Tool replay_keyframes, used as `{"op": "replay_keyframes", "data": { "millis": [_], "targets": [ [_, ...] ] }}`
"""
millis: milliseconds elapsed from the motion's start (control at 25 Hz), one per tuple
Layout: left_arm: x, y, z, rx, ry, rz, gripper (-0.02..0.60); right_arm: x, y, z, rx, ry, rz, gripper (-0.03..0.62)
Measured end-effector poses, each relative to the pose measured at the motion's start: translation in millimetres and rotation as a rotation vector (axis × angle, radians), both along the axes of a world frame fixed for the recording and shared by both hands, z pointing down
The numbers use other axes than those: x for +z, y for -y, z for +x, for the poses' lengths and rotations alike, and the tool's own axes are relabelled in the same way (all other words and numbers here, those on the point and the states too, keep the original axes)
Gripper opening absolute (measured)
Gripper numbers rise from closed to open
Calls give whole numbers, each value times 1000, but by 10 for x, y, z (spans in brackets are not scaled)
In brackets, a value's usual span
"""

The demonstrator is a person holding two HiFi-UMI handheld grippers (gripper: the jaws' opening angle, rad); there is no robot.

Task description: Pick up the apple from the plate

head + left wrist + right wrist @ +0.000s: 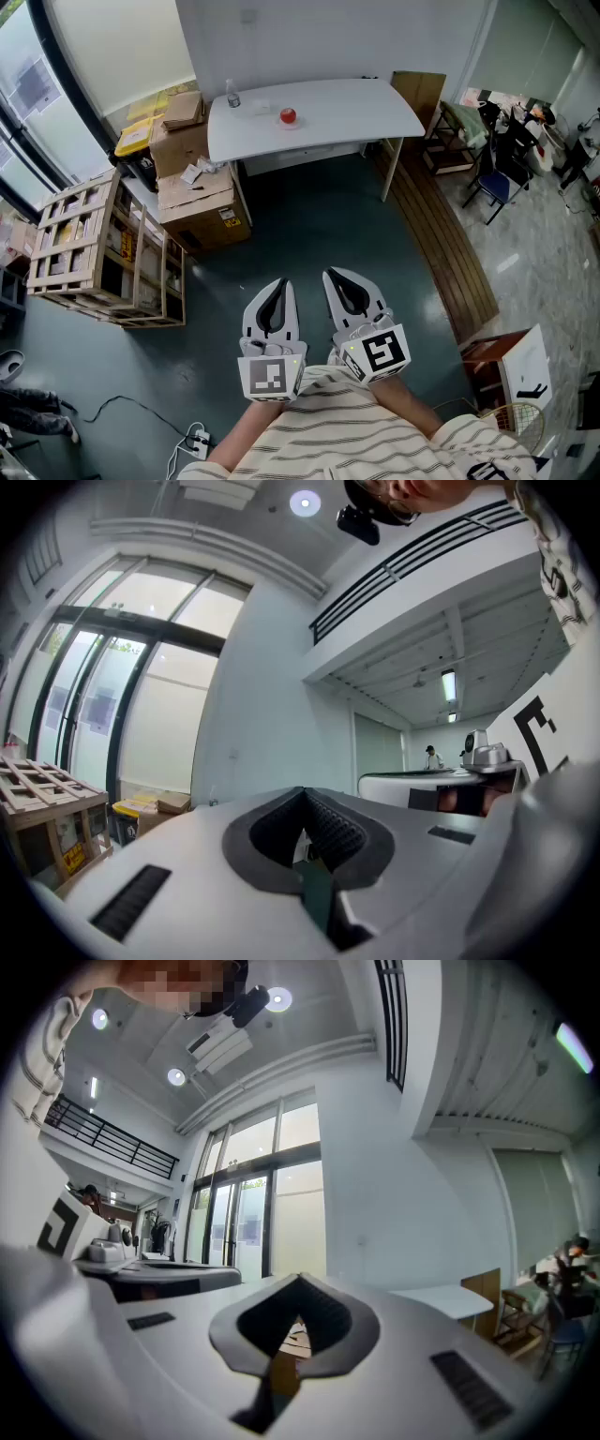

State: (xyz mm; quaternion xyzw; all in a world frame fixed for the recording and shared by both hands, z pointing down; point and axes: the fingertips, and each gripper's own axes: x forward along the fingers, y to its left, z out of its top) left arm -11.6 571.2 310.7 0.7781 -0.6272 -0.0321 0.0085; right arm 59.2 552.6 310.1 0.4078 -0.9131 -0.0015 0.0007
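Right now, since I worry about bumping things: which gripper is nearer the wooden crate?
Left. The left gripper has the wooden crate off to its left. The right gripper sits on the left gripper's other side, farther from the crate.

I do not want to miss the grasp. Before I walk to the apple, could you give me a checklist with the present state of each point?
1. Apple in sight: ok, it sits on the white table, far ahead.
2. Left gripper empty: ok, its fingers are shut on nothing.
3. Right gripper empty: ok, its fingers are shut on nothing.
4. Fingers open for the grasp: not ok, both pairs are together.
5. Apple within reach: not ok, a stretch of dark floor lies between.
6. Room around the apple: ok, the bottle stands apart on its left.
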Motion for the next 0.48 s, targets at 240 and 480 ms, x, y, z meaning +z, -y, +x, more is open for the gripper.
{"op": "replay_keyframes", "data": {
  "millis": [240, 480],
  "targets": [
    [61, 168, 182, -15, 2, -14, 5, 43, 154, 183, -17, 2, -6, 12],
    [81, 396, 461, -31, 12, -22, 5, 41, 391, 462, -31, 6, 6, 12]
  ]
}}
